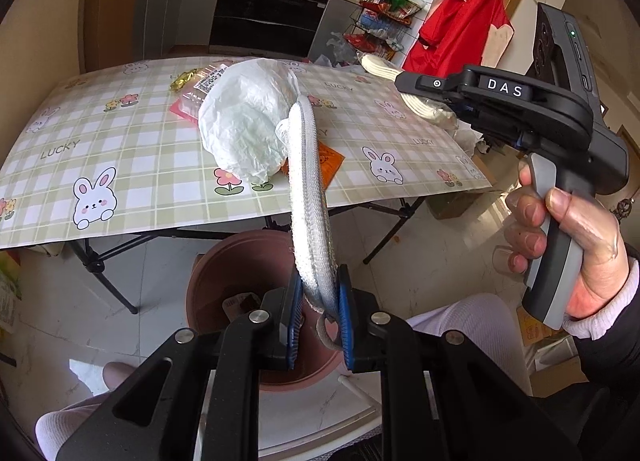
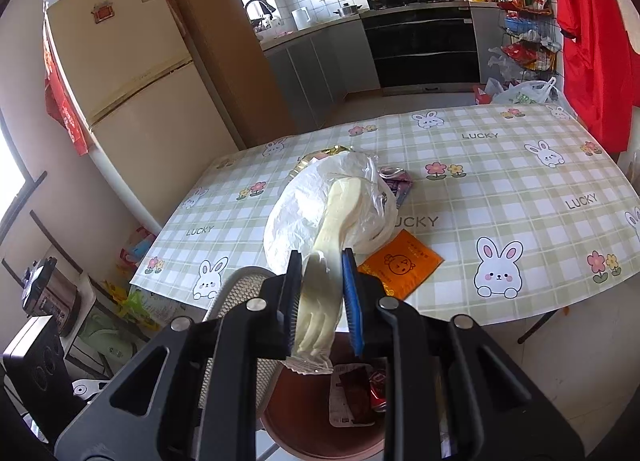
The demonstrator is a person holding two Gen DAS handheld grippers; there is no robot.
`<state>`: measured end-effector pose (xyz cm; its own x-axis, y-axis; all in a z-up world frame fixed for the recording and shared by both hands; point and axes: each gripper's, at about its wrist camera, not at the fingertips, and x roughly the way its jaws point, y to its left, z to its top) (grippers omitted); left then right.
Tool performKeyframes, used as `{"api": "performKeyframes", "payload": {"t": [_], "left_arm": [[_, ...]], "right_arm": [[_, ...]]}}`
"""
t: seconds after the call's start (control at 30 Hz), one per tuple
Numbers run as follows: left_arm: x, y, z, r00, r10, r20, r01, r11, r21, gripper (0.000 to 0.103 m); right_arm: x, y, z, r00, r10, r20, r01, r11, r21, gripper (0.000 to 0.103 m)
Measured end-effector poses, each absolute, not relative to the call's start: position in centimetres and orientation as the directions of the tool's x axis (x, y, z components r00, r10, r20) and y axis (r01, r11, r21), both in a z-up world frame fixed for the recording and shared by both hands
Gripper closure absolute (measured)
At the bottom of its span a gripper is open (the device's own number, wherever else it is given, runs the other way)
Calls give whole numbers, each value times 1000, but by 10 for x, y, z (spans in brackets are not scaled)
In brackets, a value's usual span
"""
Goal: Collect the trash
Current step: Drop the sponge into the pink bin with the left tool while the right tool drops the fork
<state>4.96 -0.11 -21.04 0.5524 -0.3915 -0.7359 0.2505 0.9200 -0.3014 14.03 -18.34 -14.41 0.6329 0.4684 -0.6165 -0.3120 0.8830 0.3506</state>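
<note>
While above bin (image 2: 320, 413) | right gripper (image 2: 320, 297) clamps plastic spork (image 2: 332, 229)

Legible text found on two items only. The word "LUCKY" is printed repeatedly in grey capitals on the green-and-white checked plastic cloth with rabbits and flowers (image 2: 500, 165) covering the desk; it reads at several spots in both wrist views. The letters "DAS" stand in white on the black body of the right claw (image 1: 505, 87) as seen from the left wrist view. The flat orange paper sachet (image 2: 402, 263) on the cloth bears a printed face and small characters, too small to read. The label on the clear plastic packet (image 1: 208, 79) is illegible.
</note>
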Motion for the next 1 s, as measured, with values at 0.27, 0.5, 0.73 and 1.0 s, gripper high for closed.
{"api": "performKeyframes", "payload": {"t": [0.27,0.5,0.73,1.0], "left_arm": [[53,3,-217,537,-393,-747,224,920,-323,78],[55,33,-205,619,-326,-714,101,935,-339,19],[54,88,-187,719,-116,-685,-138,942,-305,6],[49,121,-188,717,26,-696,-281,925,-255,6]], "right_arm": [[141,-180,-149,619,471,-628,-314,882,351,80],[138,-173,-156,591,479,-649,-336,877,343,80],[124,-151,-168,519,514,-683,-406,852,332,80],[106,-120,-184,423,546,-723,-489,809,325,80]]}}
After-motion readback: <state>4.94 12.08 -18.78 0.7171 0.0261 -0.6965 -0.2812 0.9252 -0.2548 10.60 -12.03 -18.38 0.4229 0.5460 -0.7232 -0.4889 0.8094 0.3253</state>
